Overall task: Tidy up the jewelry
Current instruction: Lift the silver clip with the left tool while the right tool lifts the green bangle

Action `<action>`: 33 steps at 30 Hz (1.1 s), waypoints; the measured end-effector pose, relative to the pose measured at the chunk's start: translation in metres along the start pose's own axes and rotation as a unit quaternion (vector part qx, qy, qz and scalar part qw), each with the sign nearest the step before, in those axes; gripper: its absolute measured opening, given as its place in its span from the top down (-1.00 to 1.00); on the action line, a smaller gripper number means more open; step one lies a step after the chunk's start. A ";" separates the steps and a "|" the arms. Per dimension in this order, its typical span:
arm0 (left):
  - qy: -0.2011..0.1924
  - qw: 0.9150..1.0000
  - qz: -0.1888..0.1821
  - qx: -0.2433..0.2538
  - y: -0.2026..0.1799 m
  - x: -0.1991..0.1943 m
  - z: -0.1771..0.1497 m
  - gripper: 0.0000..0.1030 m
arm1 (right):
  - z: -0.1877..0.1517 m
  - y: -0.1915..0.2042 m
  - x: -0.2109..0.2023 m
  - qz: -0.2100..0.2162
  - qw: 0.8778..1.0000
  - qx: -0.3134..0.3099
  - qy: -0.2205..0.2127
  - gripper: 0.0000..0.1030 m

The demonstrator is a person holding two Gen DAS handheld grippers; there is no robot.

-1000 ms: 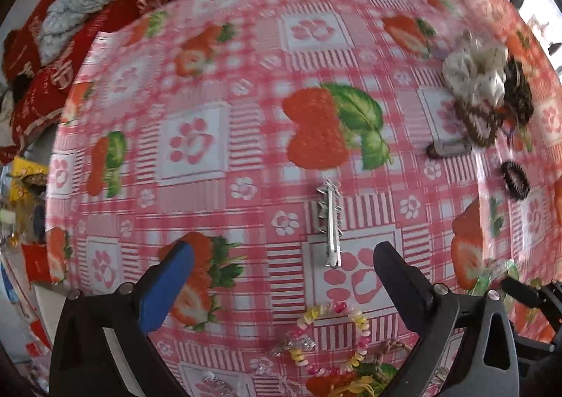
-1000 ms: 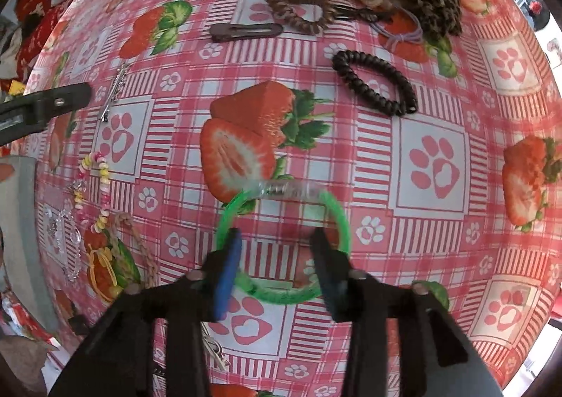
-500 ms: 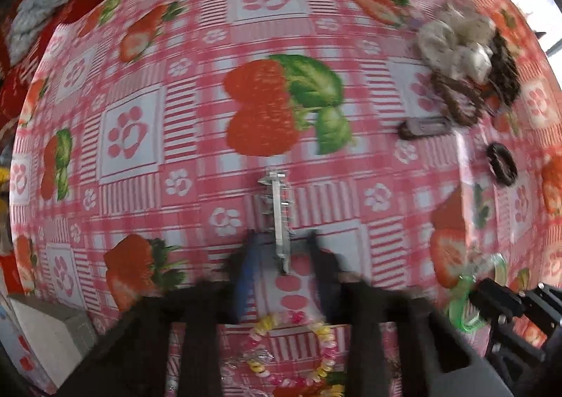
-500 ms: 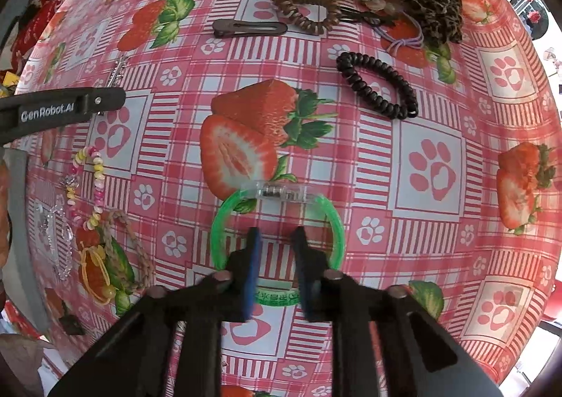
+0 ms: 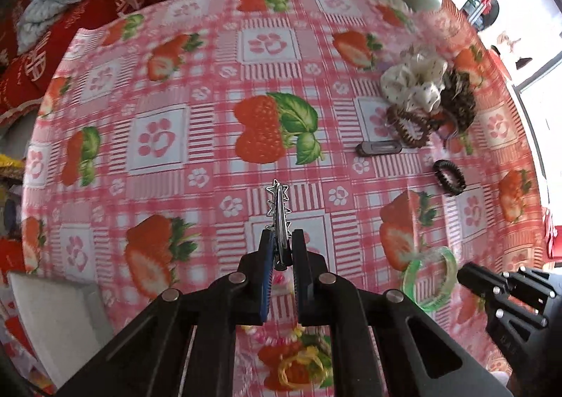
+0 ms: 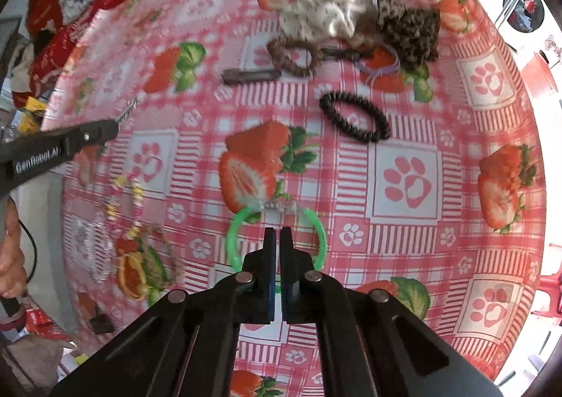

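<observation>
Left gripper (image 5: 281, 249): jaws drawn in narrow, pinching the near end of a silver hair clip (image 5: 278, 211) with star shapes along it; the clip sticks out forward from between the pads, over the tablecloth (image 5: 210, 158). From the right wrist view the clip's tip shows past the end of the left gripper's finger.

Right gripper (image 6: 277, 249): jaws all but together, clamped on the near rim of a green bangle (image 6: 234, 239). The ring spreads to both sides of the fingers; a clear section sits at its far edge.

Near left on the tablecloth: a beaded bracelet (image 6: 135, 200), a yellow ring (image 6: 128, 274), and some pale, blurred pieces I can't make out.

Mid-distance: black coil hair tie (image 6: 354, 123), lying alone on the cloth.

Farther: a dark flat clip (image 6: 251, 75), just beside a brown coil hair tie (image 6: 293, 56). Beyond these a white scrunchie (image 6: 323, 12) touching a leopard-print scrunchie (image 6: 409, 28).

Past the table edge: red cushions (image 5: 70, 28), grey cloth on top.
</observation>
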State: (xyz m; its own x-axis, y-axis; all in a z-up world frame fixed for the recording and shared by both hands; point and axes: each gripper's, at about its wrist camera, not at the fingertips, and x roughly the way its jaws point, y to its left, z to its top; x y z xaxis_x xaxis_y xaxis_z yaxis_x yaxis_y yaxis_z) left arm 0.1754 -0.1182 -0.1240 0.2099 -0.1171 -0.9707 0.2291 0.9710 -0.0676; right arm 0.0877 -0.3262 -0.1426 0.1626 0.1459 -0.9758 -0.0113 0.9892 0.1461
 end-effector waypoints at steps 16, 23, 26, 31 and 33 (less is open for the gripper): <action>-0.037 0.996 0.023 -0.081 0.082 -0.075 -0.106 0.70 | -0.012 0.029 -0.003 0.058 0.998 -0.029 0.006 0.92; -0.020 0.996 0.023 -0.078 0.108 -0.069 -0.133 0.70 | -0.025 0.040 0.047 0.010 0.999 -0.015 0.042 0.32; -0.016 0.996 0.024 -0.080 0.115 -0.069 -0.142 0.70 | -0.028 0.044 0.059 -0.010 0.999 -0.013 0.051 0.33; -0.019 0.996 0.023 -0.086 0.122 -0.073 -0.149 0.70 | -0.027 0.054 0.058 -0.046 0.997 -0.032 0.043 0.87; -0.022 0.995 0.021 -0.090 0.125 -0.076 -0.151 0.70 | -0.026 0.053 0.049 -0.036 0.998 -0.026 0.033 0.88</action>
State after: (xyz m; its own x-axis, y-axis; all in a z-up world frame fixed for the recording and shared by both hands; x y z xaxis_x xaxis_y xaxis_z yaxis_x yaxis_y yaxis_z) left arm 0.0449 0.0431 -0.0938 0.2582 -0.0814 -0.9627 0.0459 0.9963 -0.0720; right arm 0.0690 -0.2660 -0.1866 0.0988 0.0733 -0.9924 -0.0544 0.9962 0.0682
